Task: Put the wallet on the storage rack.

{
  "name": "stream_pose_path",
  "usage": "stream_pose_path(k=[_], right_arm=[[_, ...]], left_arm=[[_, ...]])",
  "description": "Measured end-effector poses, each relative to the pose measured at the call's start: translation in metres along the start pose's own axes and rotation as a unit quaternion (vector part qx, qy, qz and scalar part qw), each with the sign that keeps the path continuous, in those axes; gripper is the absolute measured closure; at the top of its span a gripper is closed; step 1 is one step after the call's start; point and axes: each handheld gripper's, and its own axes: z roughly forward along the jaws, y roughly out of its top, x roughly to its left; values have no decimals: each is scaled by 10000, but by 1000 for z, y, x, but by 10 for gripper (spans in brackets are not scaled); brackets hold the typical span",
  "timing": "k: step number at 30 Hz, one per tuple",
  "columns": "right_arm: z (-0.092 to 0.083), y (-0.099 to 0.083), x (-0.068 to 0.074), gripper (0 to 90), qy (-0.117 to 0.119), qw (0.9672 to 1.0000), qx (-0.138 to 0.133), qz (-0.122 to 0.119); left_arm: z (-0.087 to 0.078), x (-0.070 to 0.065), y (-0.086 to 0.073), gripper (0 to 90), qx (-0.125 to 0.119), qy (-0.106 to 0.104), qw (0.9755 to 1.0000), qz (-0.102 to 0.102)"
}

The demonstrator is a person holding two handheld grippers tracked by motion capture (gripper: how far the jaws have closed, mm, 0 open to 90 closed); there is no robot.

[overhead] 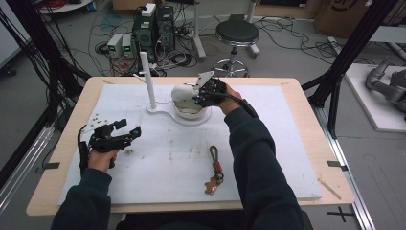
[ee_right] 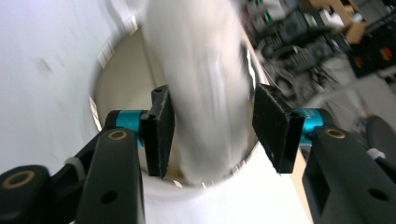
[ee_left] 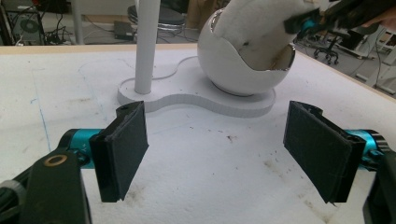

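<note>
This is a lab, a robotics test space by the look of it. Behind the wooden table with its white foam mat, 2 computer towers stand on the bare grey floor amid tangled cables. A black stool sits nearby, black metal frame posts flank the table, and a grey robot arm lies at right.

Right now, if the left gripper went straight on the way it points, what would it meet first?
Most likely the flat white base that carries the white post and the egg-shaped white bowl. The left gripper is open over bare white mat, aimed between post and bowl; depth is uncertain.
</note>
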Motion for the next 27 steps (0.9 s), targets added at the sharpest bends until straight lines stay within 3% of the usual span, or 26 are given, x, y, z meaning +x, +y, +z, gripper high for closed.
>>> stream_pose_path(k=[1,4,7,10,12,13,14,17,18,19,21,22,23,24,25,27], right_arm=[[0,0,0,501,0,10000,0,0],[-9,5,-3,487,183,9979,-498,368],[-11,8,-2,690,467,9947,-804,447],[-4,7,1,753,569,9964,-489,384],[-2,4,3,753,640,9965,-403,345],[-4,3,4,748,561,9968,-421,387],[-5,1,5,712,437,9969,-491,423],[-11,-8,4,527,391,9948,-496,793],[-18,-15,1,467,528,9901,-494,1200],[-18,-15,1,467,528,9901,-494,1200],[-33,-21,-2,417,555,9853,-553,1520],[-33,-21,-2,417,555,9853,-553,1520],[-46,-29,1,412,305,9837,-885,1538],[-53,-34,4,404,280,9796,-1048,1692],[-53,-34,4,404,280,9796,-1048,1692],[-63,-46,7,369,307,9718,-1228,1988]], left_arm=[[0,0,0,217,13,3,10000,18],[1,-1,0,218,11,-8,10000,3],[0,0,0,219,16,3,10000,7],[0,0,0,219,17,-5,10000,7],[0,-1,0,219,19,-13,10000,-13],[0,-1,0,219,22,-17,10000,-7],[0,-1,0,219,32,-23,10000,-6],[0,-1,0,219,35,-24,10000,-3],[1,-1,0,219,32,-23,10000,-1],[1,-1,0,219,37,-12,10000,9],[1,0,0,219,49,-24,10000,3],[1,-1,0,219,31,-33,10000,-6],[0,-1,0,219,1,-21,10000,-5],[0,-1,0,218,-21,-19,10000,25],[-1,-1,1,218,-65,-7,10000,33],[-1,-1,1,211,-109,-11,9999,24]])
